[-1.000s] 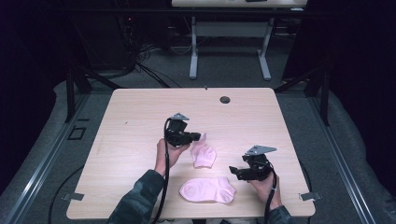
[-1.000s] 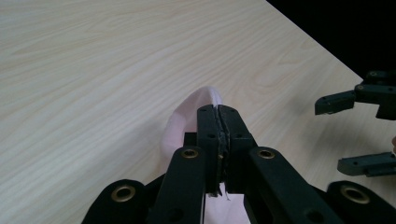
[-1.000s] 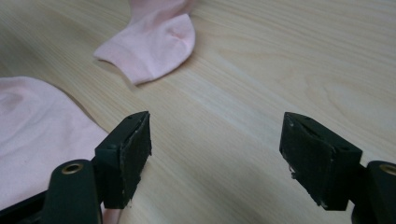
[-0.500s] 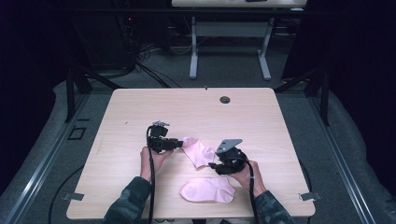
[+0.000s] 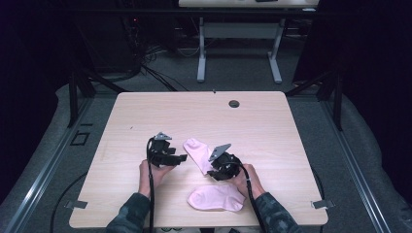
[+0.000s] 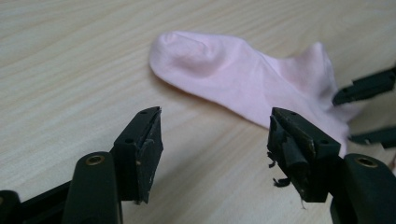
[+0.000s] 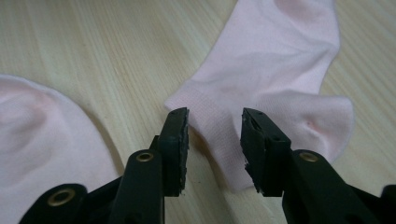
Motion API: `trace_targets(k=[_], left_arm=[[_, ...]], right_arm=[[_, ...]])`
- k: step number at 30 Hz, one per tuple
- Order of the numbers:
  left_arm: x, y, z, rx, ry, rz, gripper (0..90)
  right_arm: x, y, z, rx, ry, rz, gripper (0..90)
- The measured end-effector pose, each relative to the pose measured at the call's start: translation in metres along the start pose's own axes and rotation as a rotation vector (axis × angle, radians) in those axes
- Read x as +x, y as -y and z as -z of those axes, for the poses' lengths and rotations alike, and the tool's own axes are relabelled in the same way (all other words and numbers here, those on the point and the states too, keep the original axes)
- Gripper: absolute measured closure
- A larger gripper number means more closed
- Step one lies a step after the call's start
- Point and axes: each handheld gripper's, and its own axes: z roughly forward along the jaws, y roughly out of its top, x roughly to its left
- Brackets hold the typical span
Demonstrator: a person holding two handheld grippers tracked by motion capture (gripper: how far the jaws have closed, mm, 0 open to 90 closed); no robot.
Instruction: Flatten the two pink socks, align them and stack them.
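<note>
Left gripper low over a pale wooden tabletop, jaws spread wide with bare wood between them. Right-hand pad worn, frayed black bits hanging from its edge. Beyond the jaws, a pink sock flat on the wood, rounded toe end toward the upper left, the rest running right and reaching down behind the right-hand jaw. At the right edge, two black jaw tips of the right gripper, parted, at the sock's far end.

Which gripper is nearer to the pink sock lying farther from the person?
Right. The right gripper has its open jaws at the farther pink fabric sock, over its cuff end; the left gripper sits open beside it, apart.
</note>
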Motion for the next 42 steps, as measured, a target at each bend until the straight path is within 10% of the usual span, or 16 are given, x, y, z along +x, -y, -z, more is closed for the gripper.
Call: trace_targets(k=[10,22,33,42], left_arm=[[-0.01,0.016,0.004,-0.019,0.032,-0.149,25.8],[-0.035,0.015,0.002,-0.067,-0.003,-0.341,22.6],[-0.065,0.011,-0.024,0.012,0.149,-0.453,35.0],[-0.068,0.011,-0.03,-0.008,0.109,-0.45,72.0]], right_arm=[[-0.003,0.005,-0.001,-0.02,0.013,-0.048,86.4],[-0.006,0.006,0.057,-0.183,-0.106,-0.139,87.1],[-0.019,0.016,0.09,-0.315,-0.174,-0.307,87.2],[-0.02,0.022,0.097,-0.363,-0.221,-0.361,87.2]])
